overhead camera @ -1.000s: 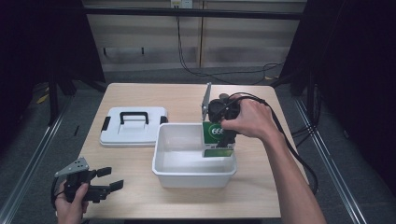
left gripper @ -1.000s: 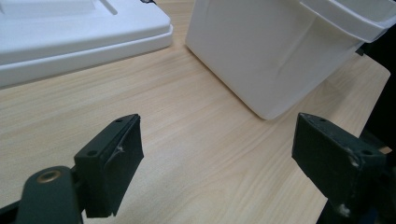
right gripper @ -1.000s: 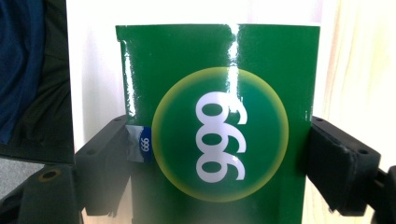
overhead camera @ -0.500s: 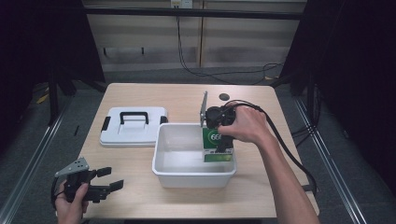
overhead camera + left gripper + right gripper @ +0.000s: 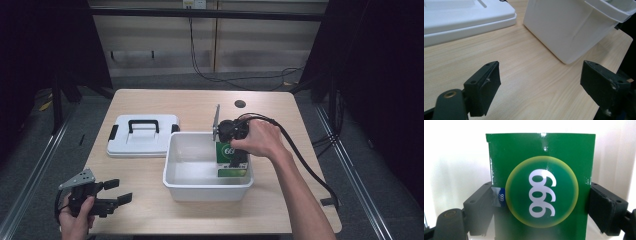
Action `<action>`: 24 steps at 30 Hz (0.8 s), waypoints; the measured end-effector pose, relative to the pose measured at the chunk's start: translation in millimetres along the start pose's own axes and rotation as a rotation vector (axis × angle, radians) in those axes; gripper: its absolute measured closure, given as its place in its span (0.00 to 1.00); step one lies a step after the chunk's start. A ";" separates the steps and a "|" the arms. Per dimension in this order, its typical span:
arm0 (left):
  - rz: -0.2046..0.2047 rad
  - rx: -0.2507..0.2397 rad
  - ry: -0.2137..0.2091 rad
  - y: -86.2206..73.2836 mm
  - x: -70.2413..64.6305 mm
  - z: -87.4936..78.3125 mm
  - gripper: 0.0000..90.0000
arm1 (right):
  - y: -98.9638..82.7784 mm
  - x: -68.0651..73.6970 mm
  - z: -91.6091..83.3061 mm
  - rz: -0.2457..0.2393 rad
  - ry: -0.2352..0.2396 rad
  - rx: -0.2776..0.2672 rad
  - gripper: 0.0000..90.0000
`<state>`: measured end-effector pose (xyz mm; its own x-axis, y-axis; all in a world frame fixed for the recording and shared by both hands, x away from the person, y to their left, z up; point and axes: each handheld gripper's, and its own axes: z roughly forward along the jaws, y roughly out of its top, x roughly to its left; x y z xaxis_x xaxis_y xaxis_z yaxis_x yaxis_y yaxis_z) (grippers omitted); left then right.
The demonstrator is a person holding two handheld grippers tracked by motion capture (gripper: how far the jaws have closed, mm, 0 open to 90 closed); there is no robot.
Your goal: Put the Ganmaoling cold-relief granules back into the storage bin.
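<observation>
High view: wooden table (image 5: 200, 107) carries a white bin (image 5: 207, 186) at centre and a white lid (image 5: 142, 135) at its 9 o'clock, just beside. Right gripper (image 5: 234, 156) reaches into the bin, jaws clamped on an upright green box (image 5: 540, 185). Left gripper (image 5: 118, 192) at 7 o'clock, jaws spread, empty.

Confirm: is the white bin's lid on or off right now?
Off. The lid lies flat on the table left of the open white bin, handle up.
</observation>
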<state>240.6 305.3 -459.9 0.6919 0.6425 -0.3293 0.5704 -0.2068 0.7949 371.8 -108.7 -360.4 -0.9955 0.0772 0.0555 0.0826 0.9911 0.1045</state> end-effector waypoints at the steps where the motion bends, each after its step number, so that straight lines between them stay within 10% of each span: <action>1: 0.000 0.000 0.000 0.0 0.0 0.0 0.18 | 0.0 0.0 0.0 0.000 0.000 0.000 0.18; 24: 0.002 -0.001 0.000 0.1 0.5 -0.5 0.18 | -0.9 0.6 34.3 0.037 0.029 0.032 0.17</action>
<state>240.8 306.0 -459.7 0.6927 0.6425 -0.3277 0.5688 -0.2073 0.7959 369.4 -105.8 -394.5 -0.9900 0.1110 0.0871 0.1172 0.9907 0.0696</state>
